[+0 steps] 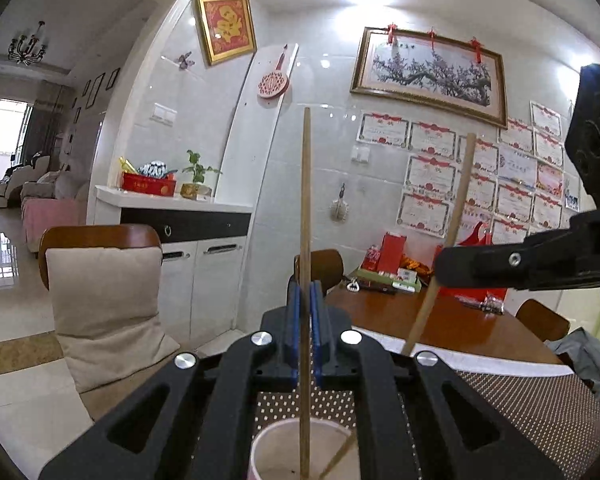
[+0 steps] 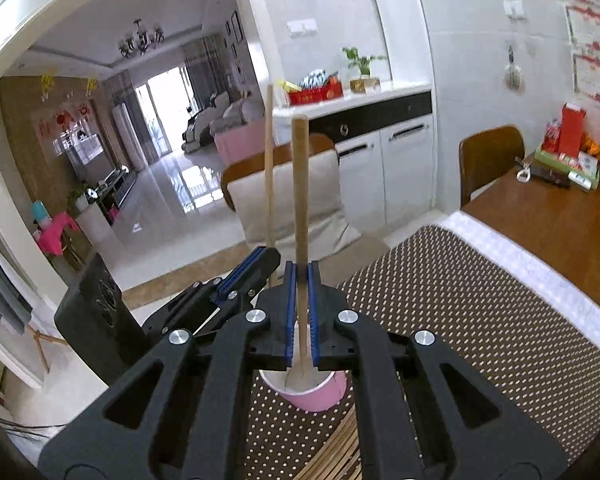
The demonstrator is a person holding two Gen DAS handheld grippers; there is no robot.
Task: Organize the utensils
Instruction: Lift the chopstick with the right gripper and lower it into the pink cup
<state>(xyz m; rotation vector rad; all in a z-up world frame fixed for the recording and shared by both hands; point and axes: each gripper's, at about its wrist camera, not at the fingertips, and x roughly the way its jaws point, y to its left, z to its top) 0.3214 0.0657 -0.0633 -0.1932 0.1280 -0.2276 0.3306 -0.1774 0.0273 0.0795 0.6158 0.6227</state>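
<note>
From the left wrist: the left gripper (image 1: 305,300) has its blue pads clamped on a chopstick (image 1: 306,216), which stands upright and runs down into the pink-rimmed cup (image 1: 268,450) right under the jaws. Another thin stick already leans inside that cup. Over on the right, the right gripper (image 1: 440,268) reaches in sideways, pinching a second chopstick (image 1: 458,200) that tilts, its lower end down near the white table edge. The cup sits on a dotted brown mat (image 1: 540,412), and beyond it lies the wooden table (image 1: 388,316) with red boxes (image 1: 392,252) and packets crowded against the tiled wall. A cushioned chair (image 1: 100,288) stands close on the left.

Now the right wrist: the right gripper (image 2: 302,276) is shut tight on its chopstick (image 2: 300,184), upright, lower end dipping into the pink cup (image 2: 320,396) beneath. Just left, the left gripper (image 2: 260,260) crowds in close with its own chopstick (image 2: 269,160) rising beside the first; the two sticks stand near each other but apart. A bundle of loose chopsticks (image 2: 340,452) lies on the dotted mat (image 2: 460,320) in front of the cup. The cushioned chair (image 2: 284,200) sits straight behind, white cabinets (image 2: 384,168) beyond it.
</note>
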